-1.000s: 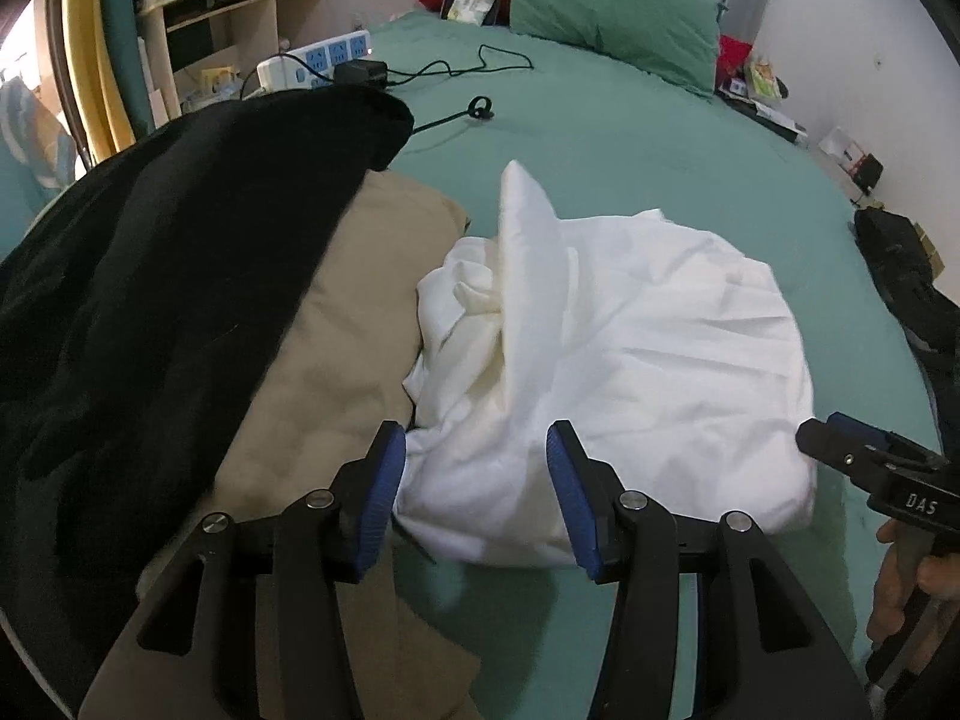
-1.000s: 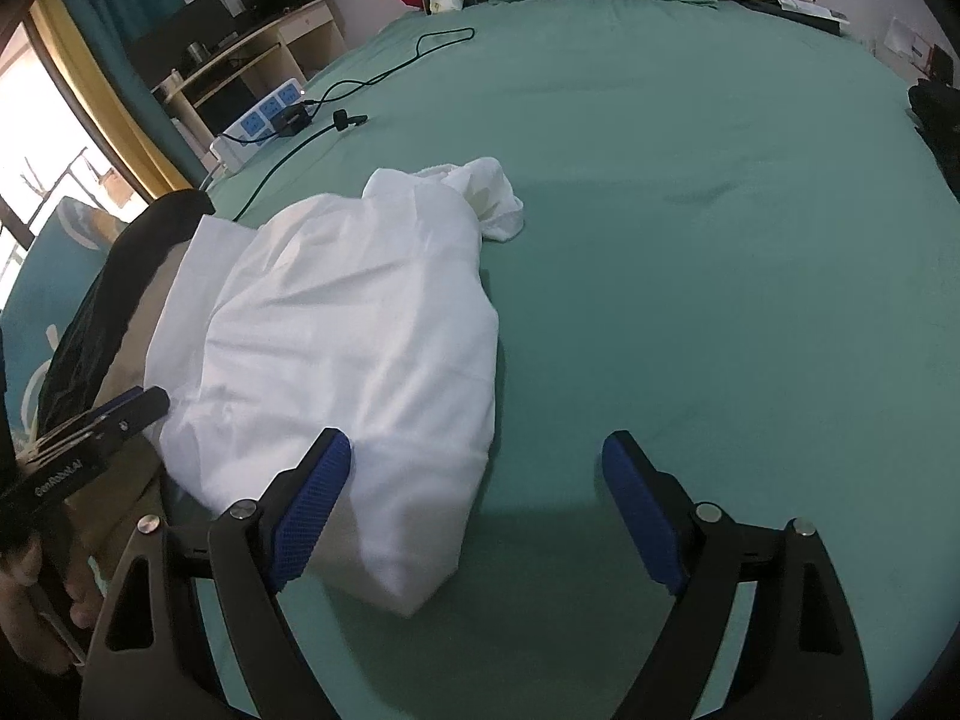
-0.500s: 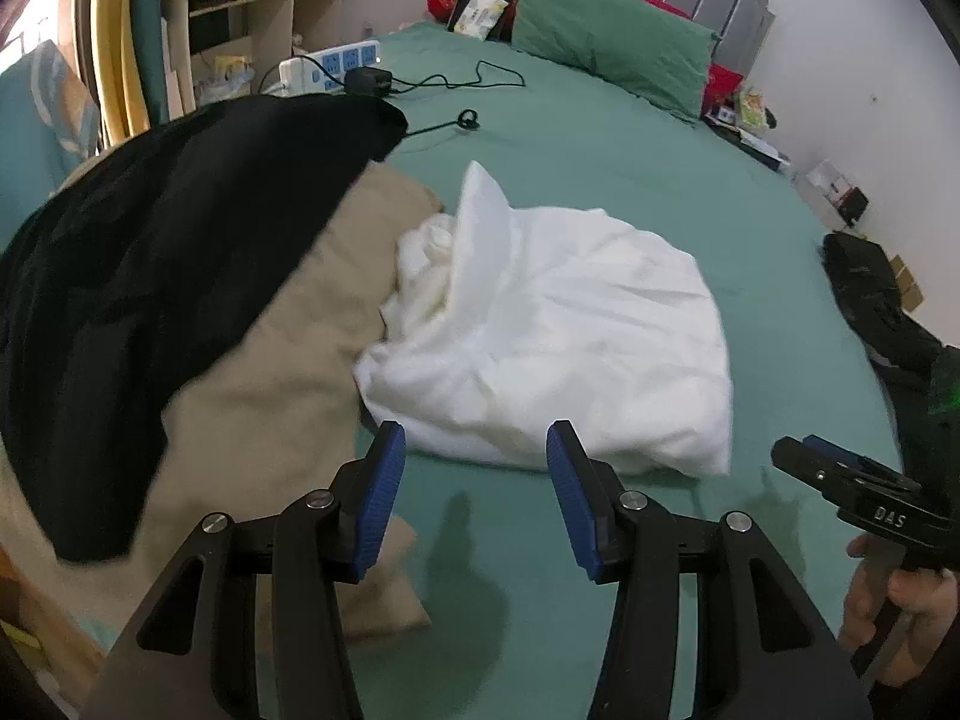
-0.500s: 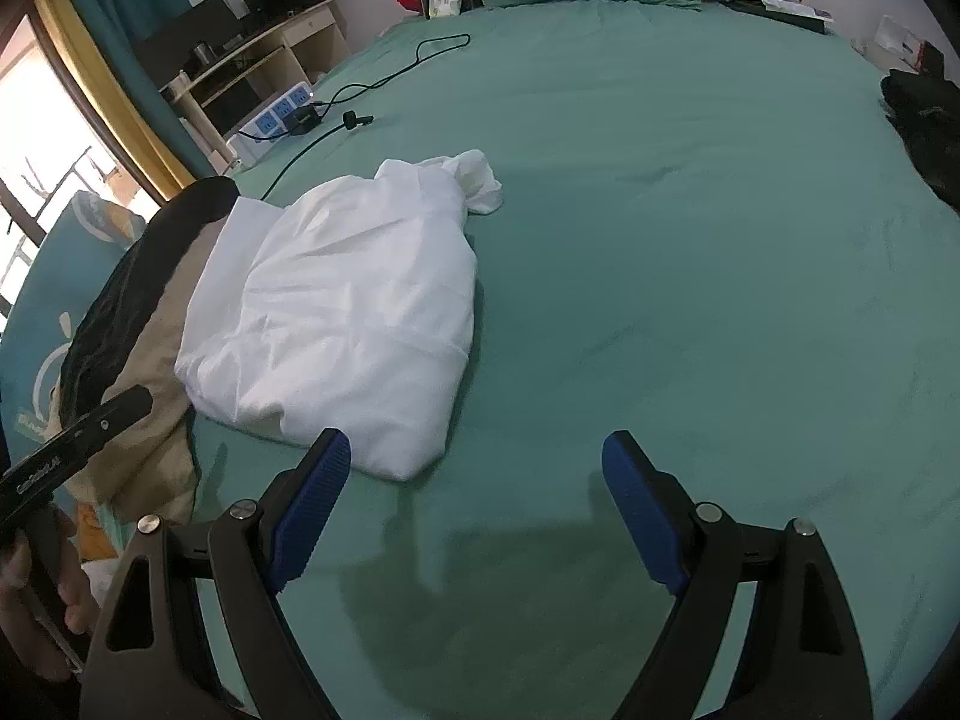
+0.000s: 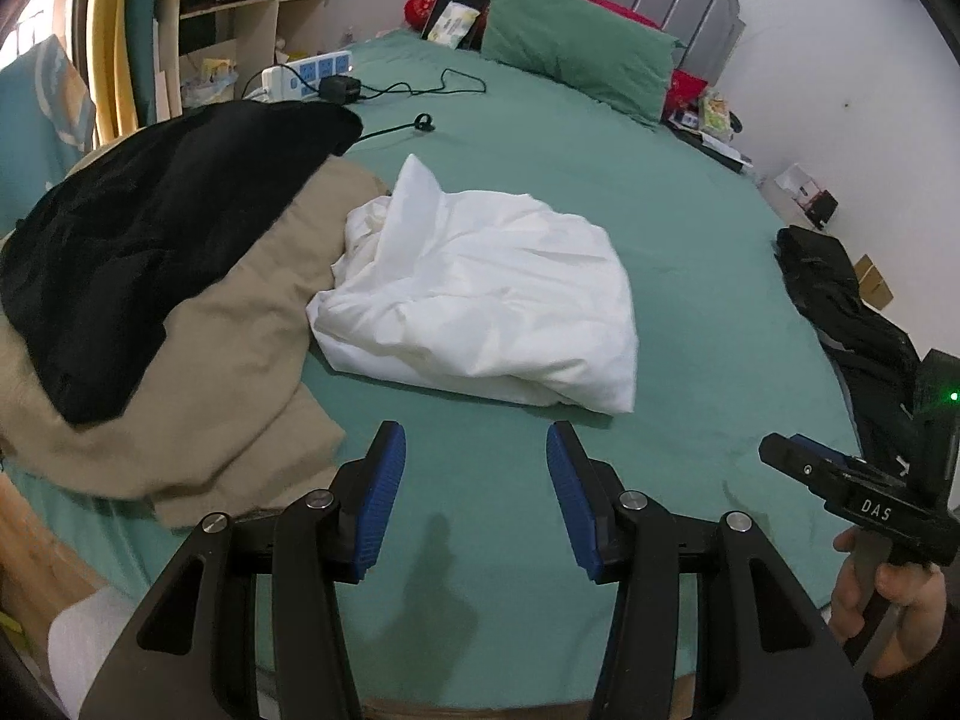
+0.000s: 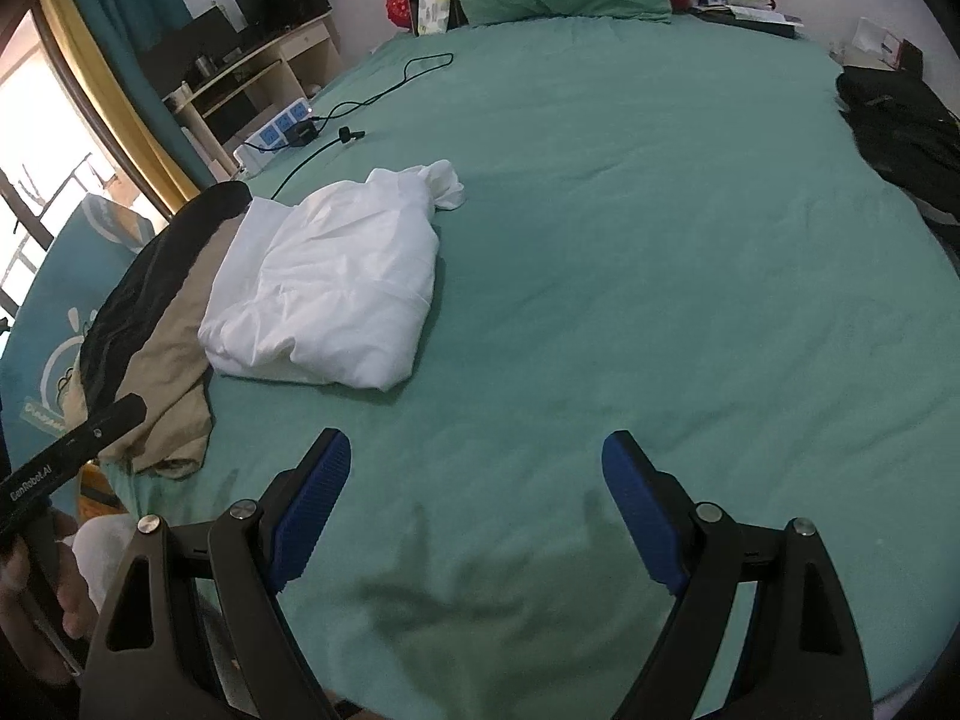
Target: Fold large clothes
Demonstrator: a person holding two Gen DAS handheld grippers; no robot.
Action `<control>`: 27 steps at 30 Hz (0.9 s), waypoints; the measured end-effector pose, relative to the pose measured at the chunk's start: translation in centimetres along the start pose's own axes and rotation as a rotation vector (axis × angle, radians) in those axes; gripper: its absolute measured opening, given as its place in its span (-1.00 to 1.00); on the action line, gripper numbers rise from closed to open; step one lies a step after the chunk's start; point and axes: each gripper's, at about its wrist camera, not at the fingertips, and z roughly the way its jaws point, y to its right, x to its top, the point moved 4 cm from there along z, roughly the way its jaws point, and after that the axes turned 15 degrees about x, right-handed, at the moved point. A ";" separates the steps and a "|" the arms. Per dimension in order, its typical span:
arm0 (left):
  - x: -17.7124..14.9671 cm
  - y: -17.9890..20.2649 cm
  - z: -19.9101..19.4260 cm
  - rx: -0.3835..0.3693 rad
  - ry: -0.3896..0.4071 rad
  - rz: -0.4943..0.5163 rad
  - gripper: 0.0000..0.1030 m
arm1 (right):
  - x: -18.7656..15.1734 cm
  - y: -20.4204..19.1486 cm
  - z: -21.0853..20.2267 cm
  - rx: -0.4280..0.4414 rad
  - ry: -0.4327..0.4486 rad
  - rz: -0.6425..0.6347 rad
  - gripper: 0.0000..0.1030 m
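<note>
A folded white garment [image 5: 486, 294] [image 6: 336, 282] lies on the green bed sheet [image 5: 690, 276] [image 6: 630, 276], a bunched end pointing toward the pillows. My left gripper [image 5: 474, 498] hovers open over bare sheet, short of the garment's near edge, nothing between its blue pads. My right gripper [image 6: 474, 510] stands wide open above the sheet, to the right of and nearer than the garment, also empty. The right gripper's body [image 5: 864, 498] shows at the left wrist view's right edge, held by a hand [image 5: 888, 594].
A tan garment [image 5: 198, 384] and a black garment [image 5: 138, 240] are piled left of the white one. A power strip [image 5: 306, 72] with a cable [image 5: 420, 90] lies further back. Green pillow [image 5: 576, 42] at the headboard. Dark clothes [image 6: 900, 132] on the right edge.
Both grippers drew back and up from the white garment, which now lies farther off on the sheet. The jaws kept their width. The garment stayed in place.
</note>
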 end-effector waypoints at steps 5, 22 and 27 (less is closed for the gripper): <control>-0.3 0.9 -2.4 -0.002 0.040 0.003 0.01 | -1.1 0.6 -2.6 -0.005 0.023 0.008 0.66; 0.6 5.0 -10.9 0.029 0.226 0.063 0.02 | -2.2 1.7 -11.3 -0.040 0.154 0.009 0.66; 1.1 6.3 -13.5 0.059 0.316 0.079 0.26 | -1.4 0.8 -14.2 -0.058 0.216 -0.030 0.66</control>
